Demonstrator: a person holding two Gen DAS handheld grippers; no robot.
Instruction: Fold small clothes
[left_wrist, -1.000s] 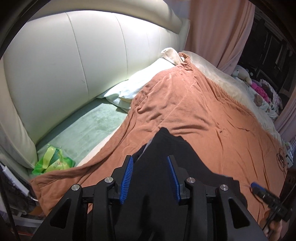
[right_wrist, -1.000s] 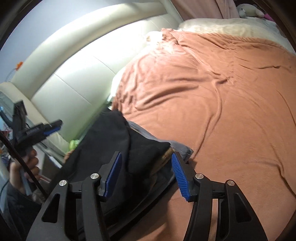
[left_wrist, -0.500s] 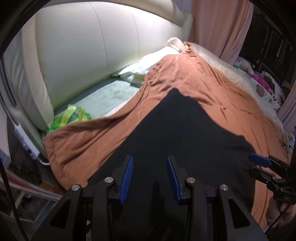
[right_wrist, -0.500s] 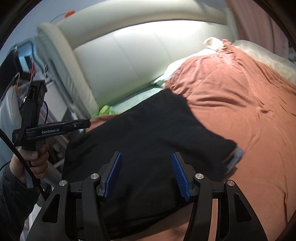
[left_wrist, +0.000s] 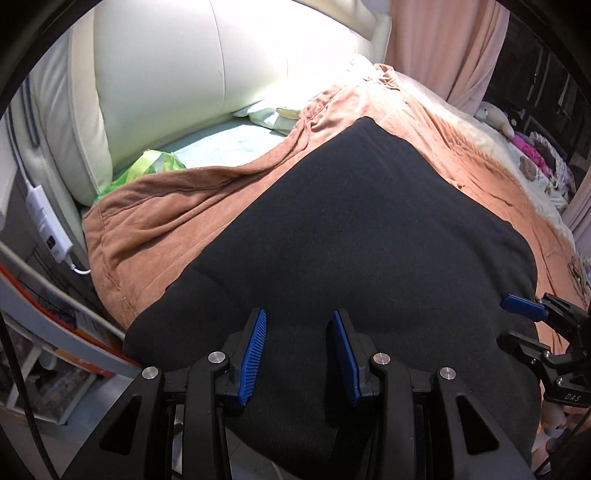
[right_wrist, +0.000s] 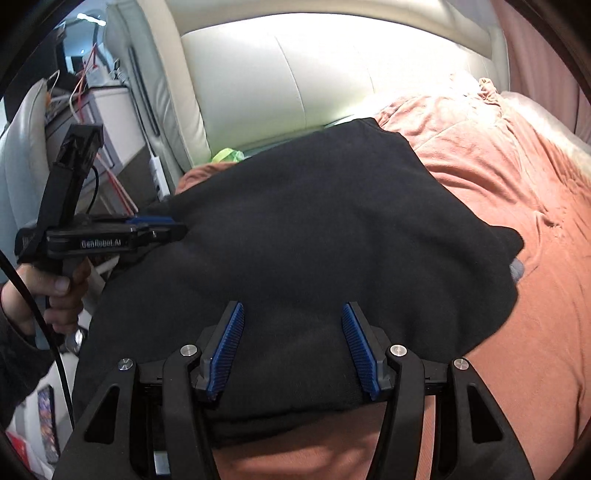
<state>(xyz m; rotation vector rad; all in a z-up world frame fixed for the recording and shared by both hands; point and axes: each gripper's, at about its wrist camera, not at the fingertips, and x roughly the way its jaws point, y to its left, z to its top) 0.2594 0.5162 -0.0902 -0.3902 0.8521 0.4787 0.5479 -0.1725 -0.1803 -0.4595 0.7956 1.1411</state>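
A black garment (left_wrist: 362, 236) lies spread flat on the rust-orange blanket (left_wrist: 155, 218) of a bed; it also shows in the right wrist view (right_wrist: 314, 236). My left gripper (left_wrist: 298, 325) is open over the garment's near edge, with cloth between the blue pads but not pinched. My right gripper (right_wrist: 293, 317) is open over the garment's near right edge. Each view shows the other gripper: the right one at the garment's right side (left_wrist: 535, 317), the left one at its left corner (right_wrist: 147, 230).
A cream padded headboard (left_wrist: 166, 74) stands behind. A green plastic bag (left_wrist: 147, 170) lies by the pale sheet. A white power strip (left_wrist: 46, 225) hangs at the left. Soft toys (left_wrist: 495, 118) sit at the far right. A bedside table with cables (right_wrist: 92, 96) stands left.
The black garment went from bunched and lifted to spread flat on the blanket. Both grippers have pulled back toward the bed's near edge.
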